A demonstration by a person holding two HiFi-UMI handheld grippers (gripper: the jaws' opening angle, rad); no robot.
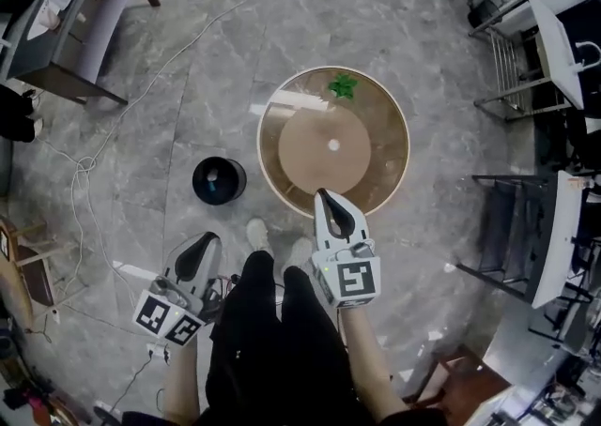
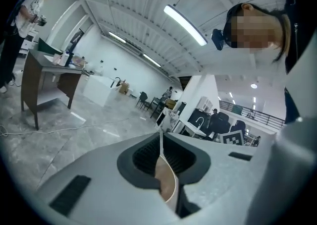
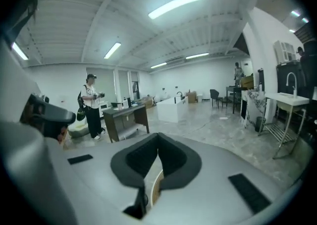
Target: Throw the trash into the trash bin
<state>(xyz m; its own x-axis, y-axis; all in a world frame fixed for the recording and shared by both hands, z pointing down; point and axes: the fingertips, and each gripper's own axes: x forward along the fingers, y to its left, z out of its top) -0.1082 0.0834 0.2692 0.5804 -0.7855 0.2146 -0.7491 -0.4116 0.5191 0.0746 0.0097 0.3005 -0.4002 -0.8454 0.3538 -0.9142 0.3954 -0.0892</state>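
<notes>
**Both grippers closed and empty; green trash lies on the table**

At the left, the left gripper (image 1: pixel 208 239) is held low beside the person's black-trousered legs (image 1: pixel 272 340). Its smooth grey jaws are pressed together with nothing between them. Just beyond its tip the trash bin (image 1: pixel 219 180), round and black, stands on the grey marbled floor (image 1: pixel 188 58). To the right is the round table (image 1: pixel 390 175), with a brown top and a pale rim. The trash (image 1: pixel 343 86), a crumpled green scrap, lies near the table's far edge, well apart from both pairs of jaws. The right gripper (image 1: pixel 324 195), on an outstretched forearm, points over the table's near rim. Its jaws are together and empty.
</notes>
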